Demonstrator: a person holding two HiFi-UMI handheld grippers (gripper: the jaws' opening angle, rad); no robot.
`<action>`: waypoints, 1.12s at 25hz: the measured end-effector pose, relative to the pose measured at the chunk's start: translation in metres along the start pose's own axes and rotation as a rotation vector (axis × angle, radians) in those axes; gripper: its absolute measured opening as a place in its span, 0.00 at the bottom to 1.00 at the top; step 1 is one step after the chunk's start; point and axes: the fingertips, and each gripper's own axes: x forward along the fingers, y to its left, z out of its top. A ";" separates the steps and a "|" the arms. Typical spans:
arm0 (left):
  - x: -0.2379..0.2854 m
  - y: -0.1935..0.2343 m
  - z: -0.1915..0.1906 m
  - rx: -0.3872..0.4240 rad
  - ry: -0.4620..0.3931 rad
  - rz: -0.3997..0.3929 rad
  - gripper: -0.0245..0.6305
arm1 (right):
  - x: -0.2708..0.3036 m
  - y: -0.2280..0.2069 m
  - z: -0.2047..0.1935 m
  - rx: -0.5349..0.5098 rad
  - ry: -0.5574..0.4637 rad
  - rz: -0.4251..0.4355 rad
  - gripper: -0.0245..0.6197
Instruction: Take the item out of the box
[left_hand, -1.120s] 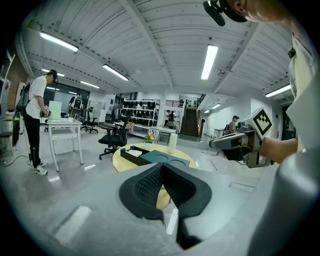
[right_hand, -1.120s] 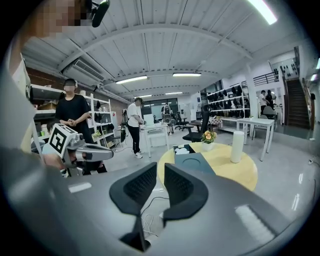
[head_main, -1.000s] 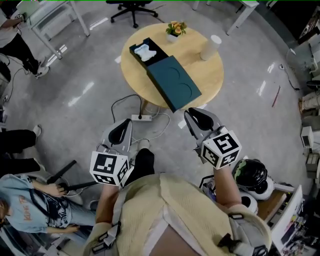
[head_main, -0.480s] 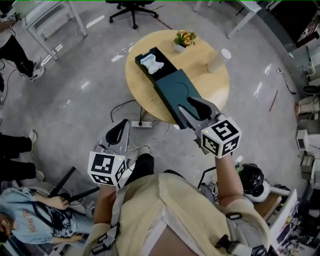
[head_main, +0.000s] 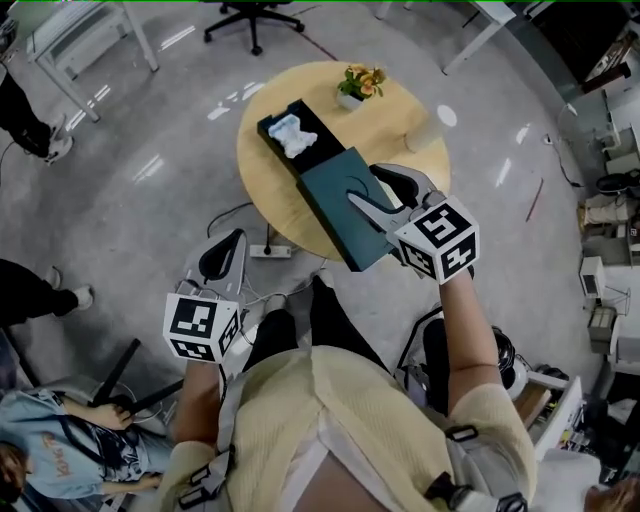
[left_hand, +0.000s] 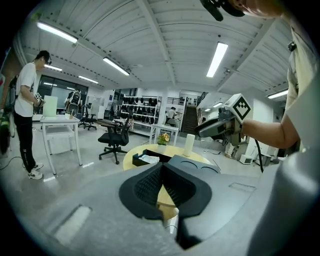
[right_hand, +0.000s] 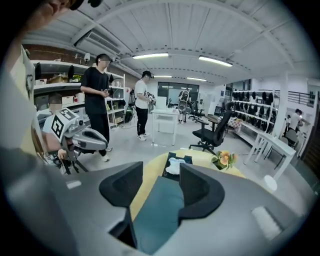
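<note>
Box: long dark box (head_main: 283, 118) of stiff board, laid diagonally on the round pale wooden table (head_main: 405, 150), far end uncovered.
Lid: flat matte teal lid (head_main: 335, 205) with two shallow round dents, slid toward the near table edge and overhanging it, apparently so as to expose the far compartment.
Item: crumpled white item (head_main: 288, 131), soft-looking, lying in the open black far compartment; not yet lifted out.
Right gripper: grey right gripper (head_main: 378, 192) poised over the lid's near half, jaws opening, teal surface showing through the gap (right_hand: 161, 187), pads pressing on nothing.
Left gripper: grey left gripper (head_main: 222, 256) held low, well apart from the table, ribbed black pads (left_hand: 150, 186) closed together with nothing between; seemingly in reserve.
Judgement: lid already shifted aside, reach to the far compartment next.
</note>
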 end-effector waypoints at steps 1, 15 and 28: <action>0.003 0.001 0.002 -0.002 -0.001 0.009 0.04 | 0.004 -0.005 0.003 -0.023 0.008 0.017 0.40; 0.053 -0.001 0.018 -0.066 -0.005 0.209 0.04 | 0.089 -0.054 -0.009 -0.269 0.125 0.326 0.39; 0.088 -0.003 0.009 -0.134 0.005 0.326 0.04 | 0.163 -0.042 -0.037 -0.547 0.222 0.615 0.32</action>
